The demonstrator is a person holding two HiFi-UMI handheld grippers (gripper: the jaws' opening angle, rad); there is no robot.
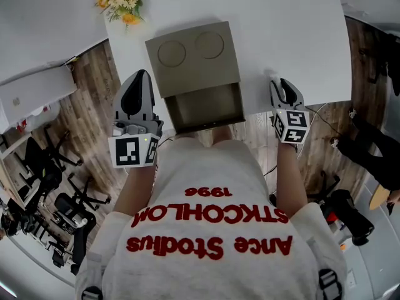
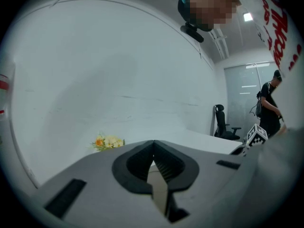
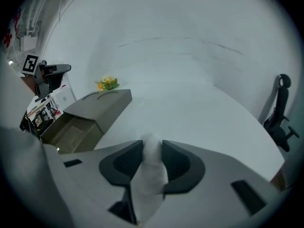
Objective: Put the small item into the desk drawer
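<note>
Right gripper view — right claw point(image 3: 152, 143) wide apart, white item point(image 3: 151, 175) between.

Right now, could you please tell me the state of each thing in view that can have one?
drawer: pulled open, no item seen inside.
left gripper: jaws shut, nothing between them.
right gripper: jaws apart, with the small white item between them.
small white item: between the right gripper's jaws, not in the drawer.
</note>
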